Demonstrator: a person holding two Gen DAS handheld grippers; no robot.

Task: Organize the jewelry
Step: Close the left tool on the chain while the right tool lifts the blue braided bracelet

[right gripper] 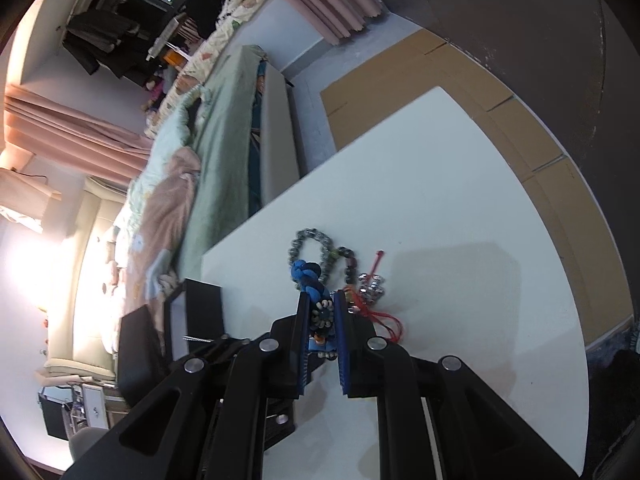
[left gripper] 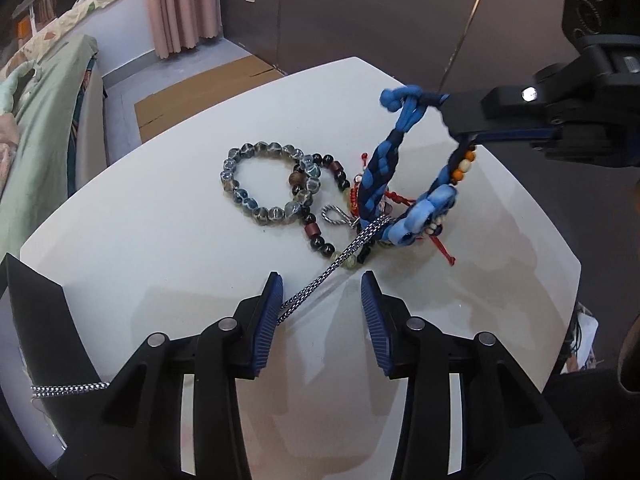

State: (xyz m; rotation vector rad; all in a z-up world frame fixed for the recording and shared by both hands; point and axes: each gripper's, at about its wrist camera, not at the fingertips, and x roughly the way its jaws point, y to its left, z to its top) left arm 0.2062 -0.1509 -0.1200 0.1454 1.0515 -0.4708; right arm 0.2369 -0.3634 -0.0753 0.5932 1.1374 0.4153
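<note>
A pile of jewelry lies mid-table on the white table (left gripper: 160, 260): a grey-blue bead bracelet (left gripper: 264, 184), a dark bead bracelet (left gripper: 320, 236), red cords (left gripper: 400, 200) and a silver chain (left gripper: 340, 256). My right gripper (left gripper: 456, 120) reaches in from the upper right, shut on a blue braided bracelet (left gripper: 384, 168). That bracelet hangs lifted, its lower loop still among the pile. In the right wrist view, the braid (right gripper: 314, 284) sits between the right gripper's (right gripper: 321, 296) pads. My left gripper (left gripper: 322, 280) is open; the chain runs against its left pad and on behind it.
A black box (right gripper: 200, 312) stands at the table's left edge, and the chain's far part (left gripper: 68, 388) shows beside it. A bed with a green cover (left gripper: 44, 92) lies beyond the table. Flat cardboard (left gripper: 192, 88) covers the floor behind.
</note>
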